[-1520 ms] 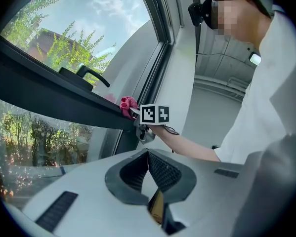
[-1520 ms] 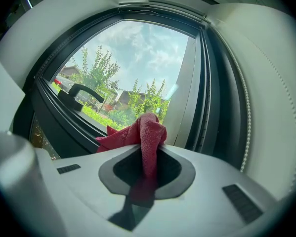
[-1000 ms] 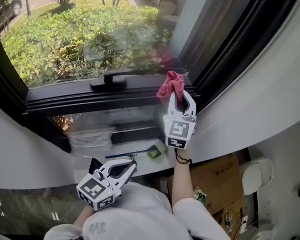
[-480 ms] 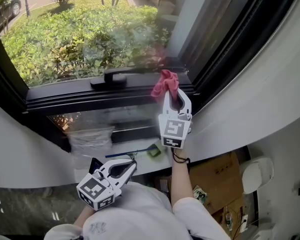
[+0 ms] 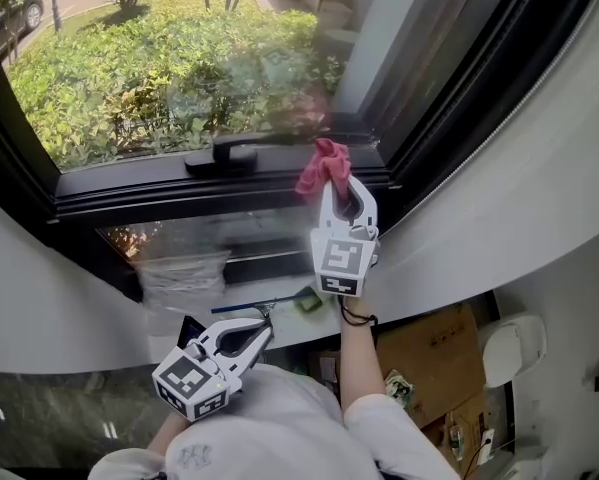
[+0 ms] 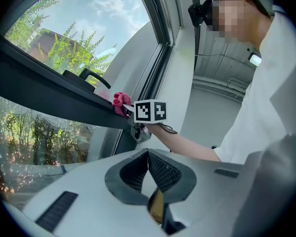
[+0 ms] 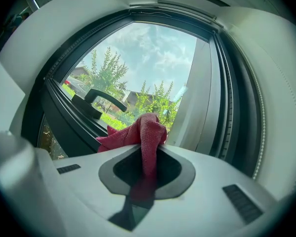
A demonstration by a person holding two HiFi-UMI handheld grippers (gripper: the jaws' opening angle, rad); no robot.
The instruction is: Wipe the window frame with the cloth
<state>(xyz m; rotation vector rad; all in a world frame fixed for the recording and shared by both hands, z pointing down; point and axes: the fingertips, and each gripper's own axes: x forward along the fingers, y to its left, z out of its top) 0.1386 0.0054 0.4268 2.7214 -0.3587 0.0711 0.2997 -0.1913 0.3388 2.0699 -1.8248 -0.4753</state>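
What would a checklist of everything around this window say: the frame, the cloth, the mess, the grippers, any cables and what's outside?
Surface: black window frame; its horizontal rail carries a handle.
Job's things: red cloth, bunched up, resting on the rail just right of the handle.
Clutter: clear plastic bag and blue-handled tool below the rail; cardboard box at lower right.
Grippers: right gripper shut on the cloth; left gripper shut with nothing in it, held low near the person's chest.
Cables: thin wires seem to lie beside the box; nothing seen near the frame.
Surroundings: green bushes and a parked car outside; white wall at right.
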